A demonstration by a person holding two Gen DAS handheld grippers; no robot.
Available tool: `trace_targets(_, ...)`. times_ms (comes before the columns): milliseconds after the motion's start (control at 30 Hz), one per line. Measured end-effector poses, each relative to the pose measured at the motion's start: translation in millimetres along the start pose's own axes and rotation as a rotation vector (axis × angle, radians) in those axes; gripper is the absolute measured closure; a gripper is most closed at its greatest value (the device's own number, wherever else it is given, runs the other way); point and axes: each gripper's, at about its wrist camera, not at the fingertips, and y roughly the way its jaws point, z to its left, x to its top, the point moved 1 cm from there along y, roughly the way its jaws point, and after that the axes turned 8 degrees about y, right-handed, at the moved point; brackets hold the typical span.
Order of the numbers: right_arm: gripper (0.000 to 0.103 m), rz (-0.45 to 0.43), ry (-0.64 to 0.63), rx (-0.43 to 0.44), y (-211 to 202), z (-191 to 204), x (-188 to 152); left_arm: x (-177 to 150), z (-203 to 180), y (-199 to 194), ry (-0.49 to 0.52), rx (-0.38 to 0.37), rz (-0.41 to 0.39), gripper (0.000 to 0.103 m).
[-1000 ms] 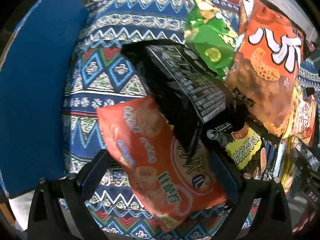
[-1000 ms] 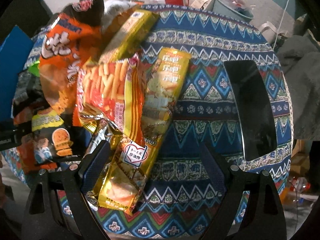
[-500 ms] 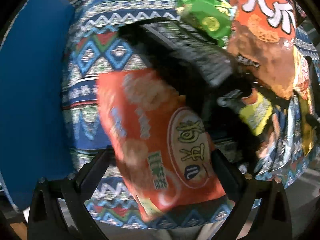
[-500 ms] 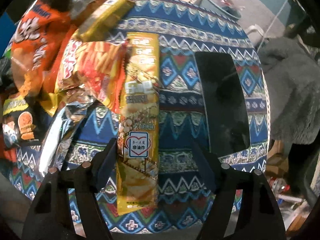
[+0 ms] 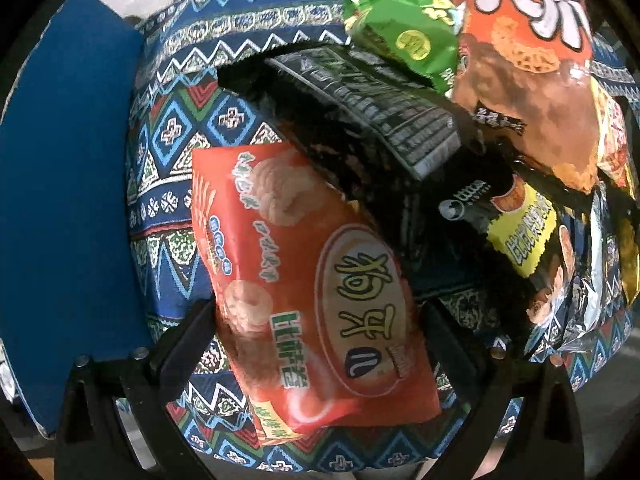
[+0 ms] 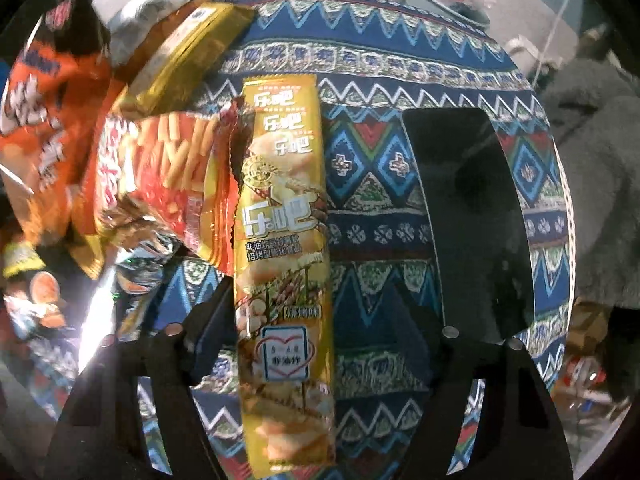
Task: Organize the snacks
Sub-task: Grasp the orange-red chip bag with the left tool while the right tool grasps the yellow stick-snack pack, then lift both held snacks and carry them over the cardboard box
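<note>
The bench wears a blue cloth with zigzags and diamonds, and a flat blue board lies along one side of it. On the other side lies a shiny black tray. A heap of snack bags sits between them. The big orange bag with white letters leans over the black bag with small white print, and the green bag rests on top of that black one. The red-orange bag of ring snacks lies in front with its near end between the fingers of the left gripper; the fingers stand wide apart on both sides, and I cannot tell if they touch it. Beside the heap, the long yellow packet of crisps lies straight on the cloth, apart from the tray. The right gripper is spread wide around its near end, not squeezing it. A red bag with stick snacks pictured lies just beside the yellow packet.
</note>
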Motion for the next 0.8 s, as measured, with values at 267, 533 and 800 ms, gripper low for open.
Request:
trace_targets(267, 0.073, -0.054, -0.021, 0.011, -14, 2, 10, -9, -4, -10, 0.008, -0.038, -0.071, 0.052)
trace_targets(533, 0.073, -0.141, 0.04, 0.061, -56, -12, 4, 0, 23, -34, -0.004, -0.069, -0.104, 0.066)
trace_targets(800, 0.073, -0.212, 0.053, 0.097, -91, -8, -9, -8, 27, -63, -0.007, -0.04, -0.164, 0.067)
